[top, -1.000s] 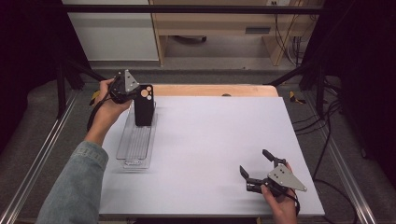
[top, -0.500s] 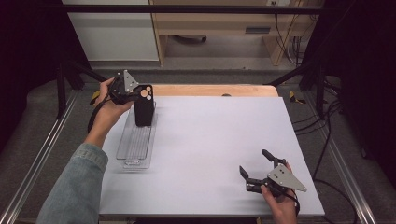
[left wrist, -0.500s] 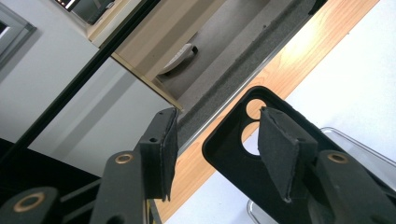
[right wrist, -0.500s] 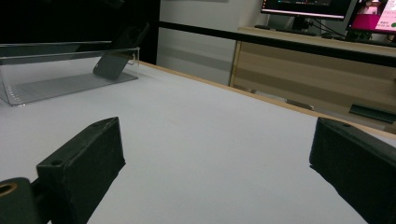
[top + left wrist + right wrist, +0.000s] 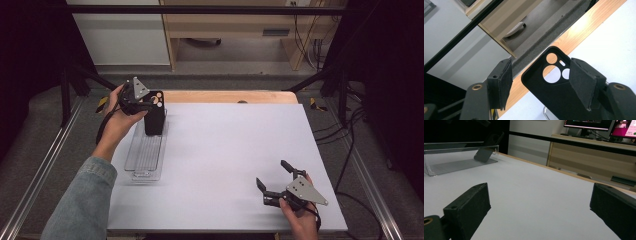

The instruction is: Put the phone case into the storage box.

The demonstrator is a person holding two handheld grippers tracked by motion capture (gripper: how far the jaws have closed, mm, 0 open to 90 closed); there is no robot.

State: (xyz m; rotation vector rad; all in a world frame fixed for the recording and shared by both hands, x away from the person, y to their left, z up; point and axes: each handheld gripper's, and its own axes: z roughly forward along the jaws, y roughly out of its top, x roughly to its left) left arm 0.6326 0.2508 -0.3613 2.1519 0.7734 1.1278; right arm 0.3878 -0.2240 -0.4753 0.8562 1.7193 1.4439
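While the left gripper (image 5: 150, 103) has just been opening, pads off the case:
Phone case (image 5: 154, 114): upright at the clear tray's (image 5: 145, 160) far end, long axis vertical, between the jaws.
Nearer hand: left.
Right gripper (image 5: 276, 180): wide, empty, well apart.

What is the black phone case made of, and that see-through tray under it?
The black phone case looks like soft matte rubber or silicone: dull surface, no glare, rounded camera cutouts. The see-through tray looks like hard clear plastic: the table shows through it and its edges glint. Neither is certain from looks alone.
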